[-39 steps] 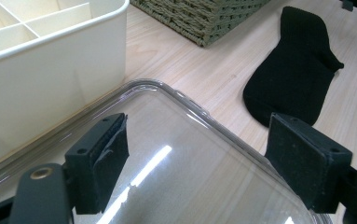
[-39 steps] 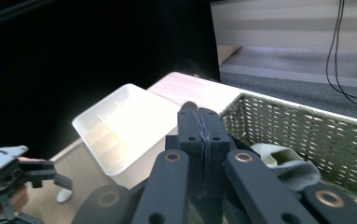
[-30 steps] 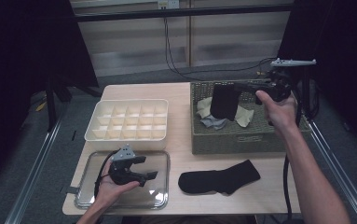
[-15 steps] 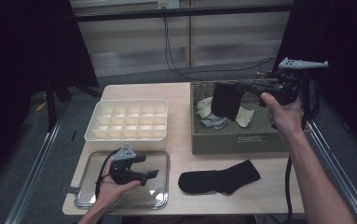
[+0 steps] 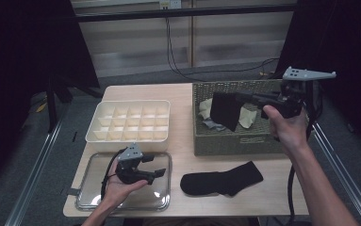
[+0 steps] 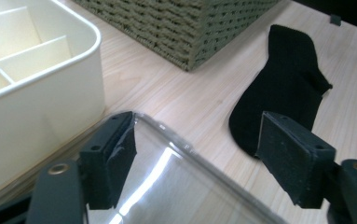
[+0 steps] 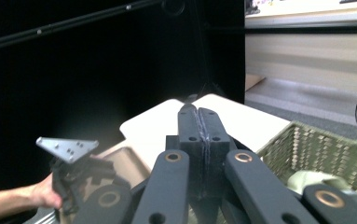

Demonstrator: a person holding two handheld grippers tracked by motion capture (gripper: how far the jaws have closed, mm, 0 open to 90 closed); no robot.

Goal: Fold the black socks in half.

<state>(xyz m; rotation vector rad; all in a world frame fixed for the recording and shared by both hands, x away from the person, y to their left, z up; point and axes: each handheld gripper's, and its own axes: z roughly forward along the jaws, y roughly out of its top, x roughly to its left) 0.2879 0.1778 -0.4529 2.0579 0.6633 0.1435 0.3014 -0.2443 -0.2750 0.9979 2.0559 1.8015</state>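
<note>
dark curtains ring the pale worktop (image 5: 187, 155), where one black sock (image 5: 221, 179) already lies flat. the right tool (image 5: 237, 97) is clenched on a second black sock (image 5: 226, 110) hanging above the wicker basket (image 5: 234, 141) (a thin pinch, so it could slip back in). the left tool (image 5: 158, 173) rests spread wide and empty over the clear tray (image 5: 161, 200).

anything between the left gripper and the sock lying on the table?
Left gripper hovers open over the clear tray; past the tray's rim, bare wood up to the flat sock, in the left gripper view.
</note>
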